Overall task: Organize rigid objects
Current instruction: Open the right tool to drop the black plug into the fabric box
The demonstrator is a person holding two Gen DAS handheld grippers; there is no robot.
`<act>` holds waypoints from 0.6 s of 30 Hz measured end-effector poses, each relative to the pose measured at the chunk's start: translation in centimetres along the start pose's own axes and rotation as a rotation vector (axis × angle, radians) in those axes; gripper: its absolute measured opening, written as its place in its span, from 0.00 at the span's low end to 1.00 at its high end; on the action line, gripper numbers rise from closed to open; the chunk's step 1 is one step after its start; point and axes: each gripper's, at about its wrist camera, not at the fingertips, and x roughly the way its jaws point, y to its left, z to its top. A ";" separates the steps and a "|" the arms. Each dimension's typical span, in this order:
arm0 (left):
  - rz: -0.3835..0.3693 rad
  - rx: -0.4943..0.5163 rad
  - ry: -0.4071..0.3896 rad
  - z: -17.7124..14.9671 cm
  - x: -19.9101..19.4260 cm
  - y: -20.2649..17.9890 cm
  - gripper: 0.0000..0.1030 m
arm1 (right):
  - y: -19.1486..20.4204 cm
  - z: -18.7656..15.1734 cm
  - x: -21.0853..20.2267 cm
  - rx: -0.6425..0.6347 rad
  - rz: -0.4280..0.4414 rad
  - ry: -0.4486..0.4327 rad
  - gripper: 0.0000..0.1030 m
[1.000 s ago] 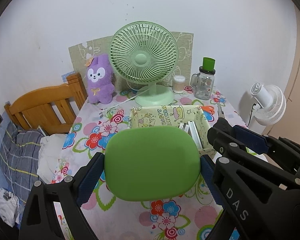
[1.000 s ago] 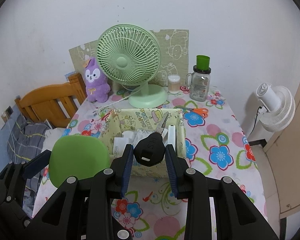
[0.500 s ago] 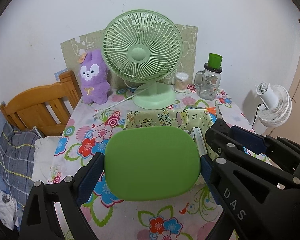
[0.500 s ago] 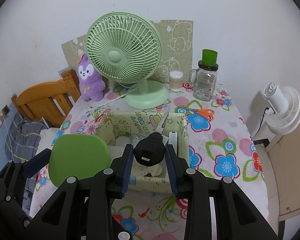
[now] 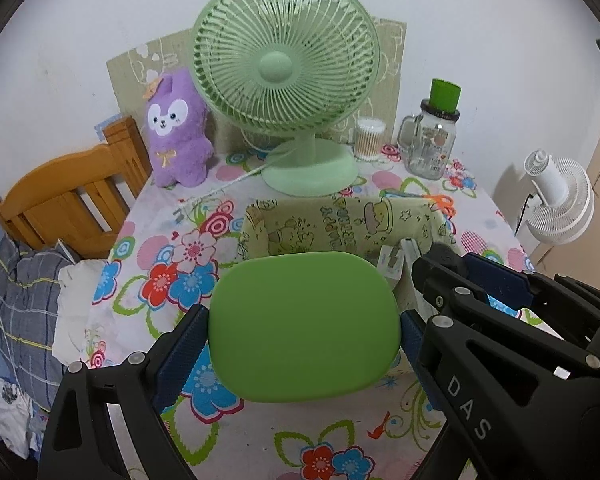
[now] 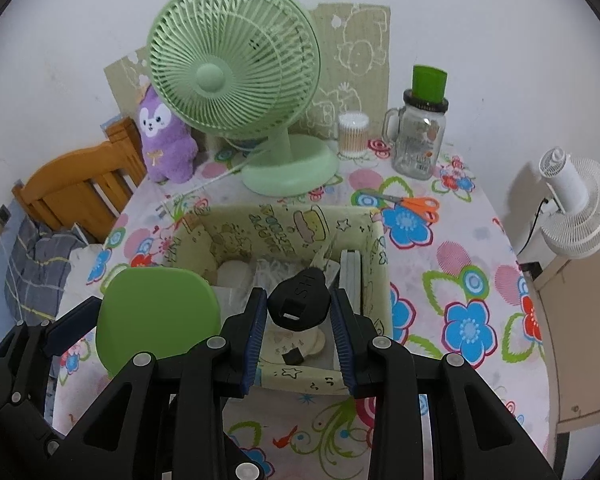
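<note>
Right wrist view: right tool (image 6: pixel 300 316) pinching the black head of a key (image 6: pixel 299 302), blade pointing forward and down over the open storage box (image 6: pixel 276 224). Key hangs above the box's right half, just beside upright flat items stacked against the right wall; white and cream items lie on the box floor below. Left tool (image 5: pixel 304 326) clamped on a green rounded-square plate (image 5: pixel 304 326), held face-up at the box's near-left corner, partly over its rim.

Judgement: step in hand is dropping the key into the box. To do well:
- Lower until the blade tip is below rim level before spreading the pads; a release from height risks a bounce off the contents.
- Aim for the gap left of the upright stack, not onto it.
- Keep the plate clear to the left; the two tools are near each other, and contact looks possible.
- Plate probably goes in afterwards, on edge.

Orange scissors (image 6: pixel 416 204) lie on the floral surface (image 6: pixel 460 280) behind the box, untouched.
</note>
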 end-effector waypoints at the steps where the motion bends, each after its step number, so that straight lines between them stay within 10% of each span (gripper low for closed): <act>1: -0.002 0.000 0.006 0.0 0.3 0.0 0.92 | -0.1 0.0 0.2 0.003 -0.004 0.006 0.34; 18: -0.013 0.013 0.071 -0.2 1.8 -0.4 0.92 | -0.3 -0.3 2.2 0.030 -0.043 0.072 0.42</act>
